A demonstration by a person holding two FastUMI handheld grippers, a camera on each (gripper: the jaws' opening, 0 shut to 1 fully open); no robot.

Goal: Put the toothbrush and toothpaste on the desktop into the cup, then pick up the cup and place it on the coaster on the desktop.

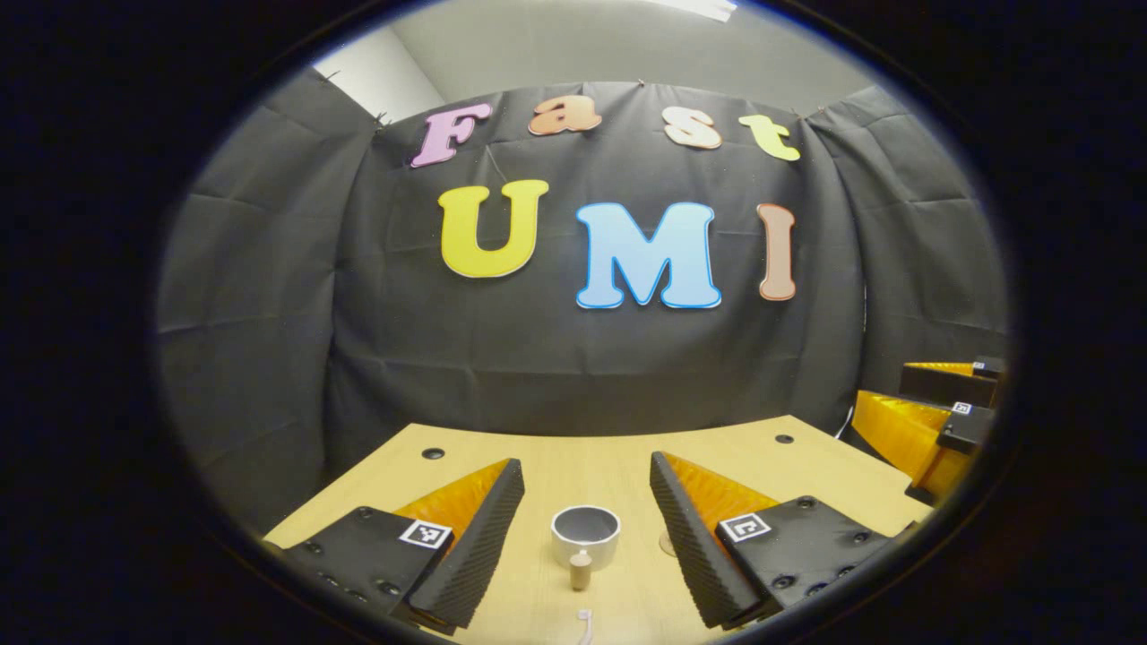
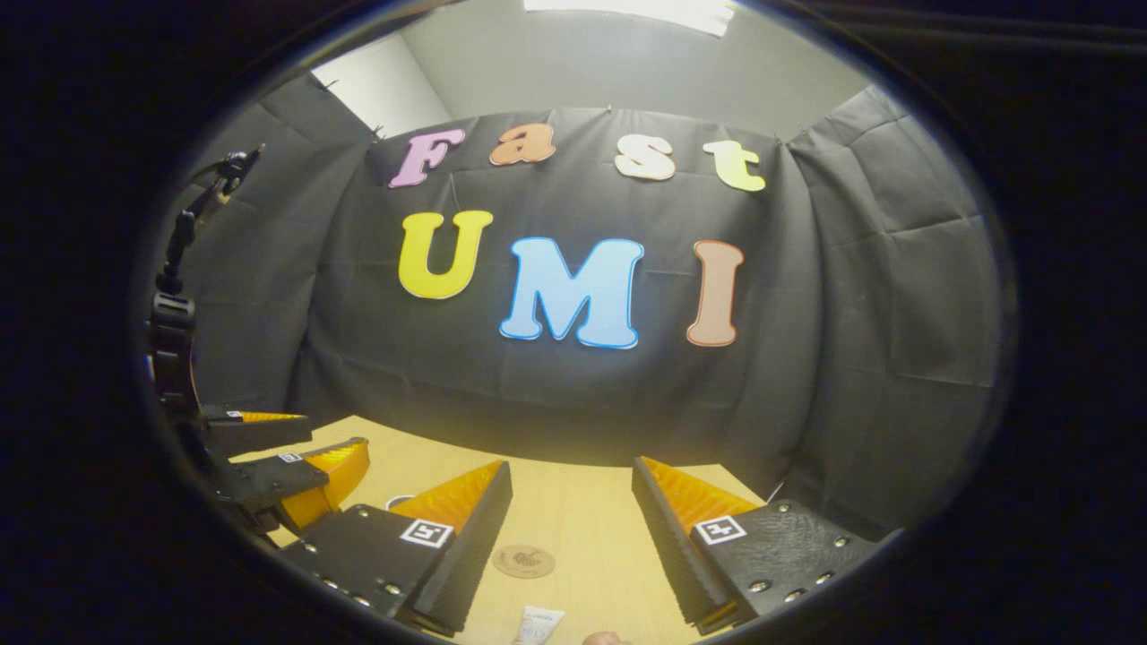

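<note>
Left tongs (image 1: 587,520) hover low over the wooden counter (image 1: 573,452), spread wide and holding nothing. Between the two fingers, a white cup (image 1: 585,535) stands upright on the counter, mouth open upward. Just before the cup, nearer the camera, a small tan object (image 1: 581,570) stands upright; its identity cannot be told. Nearer still, the toothbrush (image 1: 584,624) lies flat at the view's lower edge. The right tongs show at the far right of this view, well apart from the cup.

Right tongs (image 2: 571,528) likewise stand wide and empty. Between their fingers a round brown coaster (image 2: 523,562) lies flat on the counter, and the toothpaste (image 2: 539,625) rests nearer, at the lower edge.
</note>
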